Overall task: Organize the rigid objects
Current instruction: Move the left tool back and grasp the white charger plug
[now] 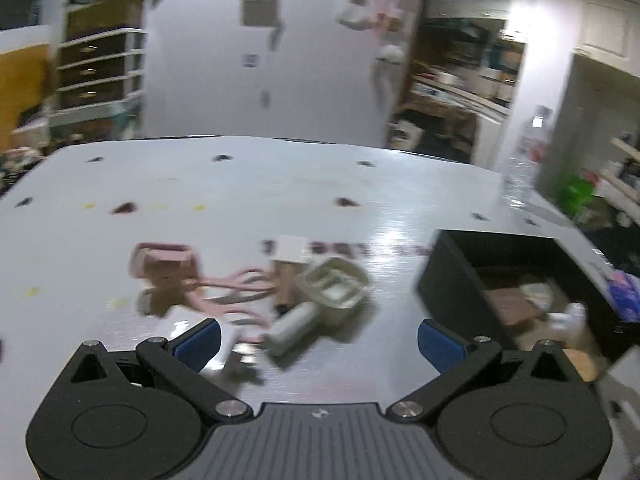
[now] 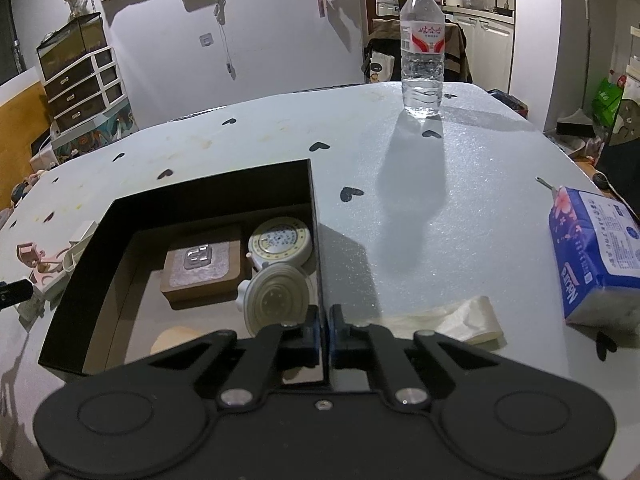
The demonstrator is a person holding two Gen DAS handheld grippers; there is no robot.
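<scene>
My left gripper hangs wide open over the white table, with nothing between its blue pads. The view is blurred. Just ahead of it lie a cream plastic piece with a handle, a pink item with cords, a white card and a white piece by the left fingertip. To its right stands the black box. My right gripper is shut on the right wall of that black box. Inside lie a wooden block with a socket face, a round white dial and a round white disc.
A water bottle stands at the table's far edge. A blue tissue pack lies at the right edge, and a folded cream bag lies beside the right gripper. A drawer unit stands off the table at the back left.
</scene>
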